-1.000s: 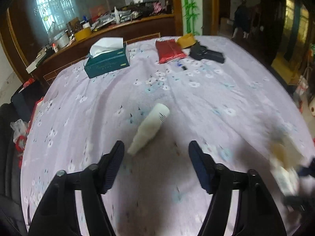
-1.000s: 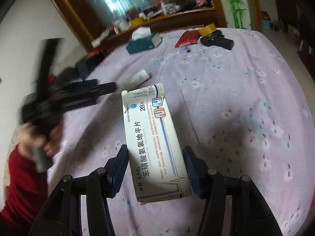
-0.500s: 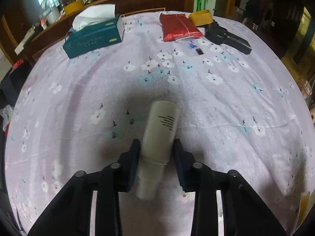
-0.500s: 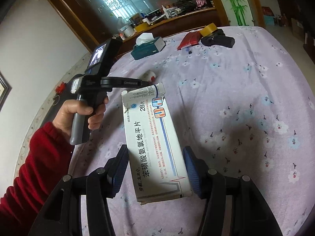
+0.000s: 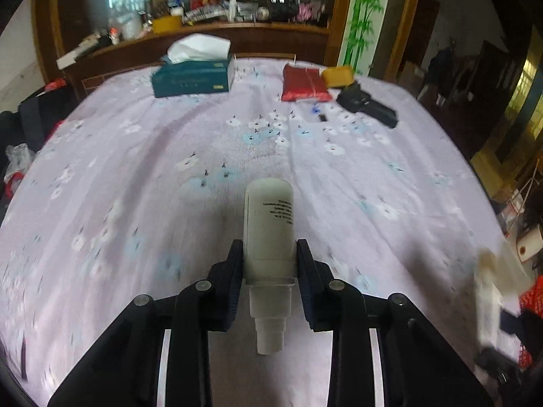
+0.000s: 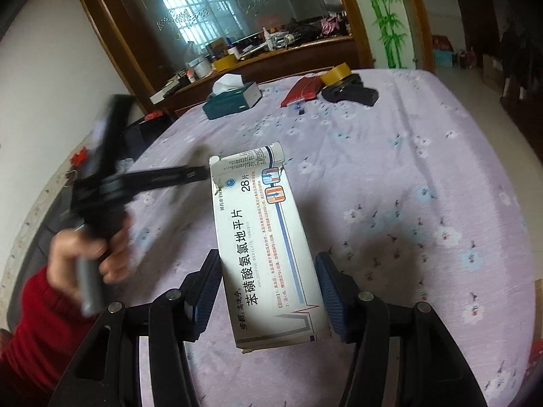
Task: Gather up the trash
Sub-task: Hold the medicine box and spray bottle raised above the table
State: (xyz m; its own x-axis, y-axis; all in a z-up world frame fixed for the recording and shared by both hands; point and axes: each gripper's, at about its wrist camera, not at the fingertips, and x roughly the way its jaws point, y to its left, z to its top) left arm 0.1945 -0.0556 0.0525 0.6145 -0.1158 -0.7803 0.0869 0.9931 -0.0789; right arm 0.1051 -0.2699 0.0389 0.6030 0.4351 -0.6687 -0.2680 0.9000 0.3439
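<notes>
- Left hand (image 6: 90,254), seen from the right wrist view: fist wrapped around the grip handle, red sleeve (image 6: 37,322) at the wrist, motion-blurred, held out over the left edge of the bed.
- Left gripper (image 5: 269,261): pointed steeply down at the purple floral bedspread (image 5: 118,169). Both pads press the sides of a white plastic bottle (image 5: 269,230), pinching it at its lower body; the narrow neck points back toward me, the flat base away.
- Bottle label: a few lines of small black print, upside down from here, too small to read.
- Right gripper (image 6: 268,291): also angled down. Fingers spread wide and clamped on the two long sides of a white medicine carton (image 6: 264,251), held clear above the bedspread. Its top flap end is torn.
- Carton writing: large Chinese characters 苯磺酸氨氯地平片, beneath them "AMLODIPINE BESILATE TABLETS", and "28片" near the top beside a blue round logo and two small red-and-blue arrow boxes.
- Far end of the bed: teal tissue box (image 5: 193,76) at left, red packet (image 5: 303,83) and yellow tape roll (image 5: 337,76) to its right, a black device (image 5: 368,107) just beside them.
</notes>
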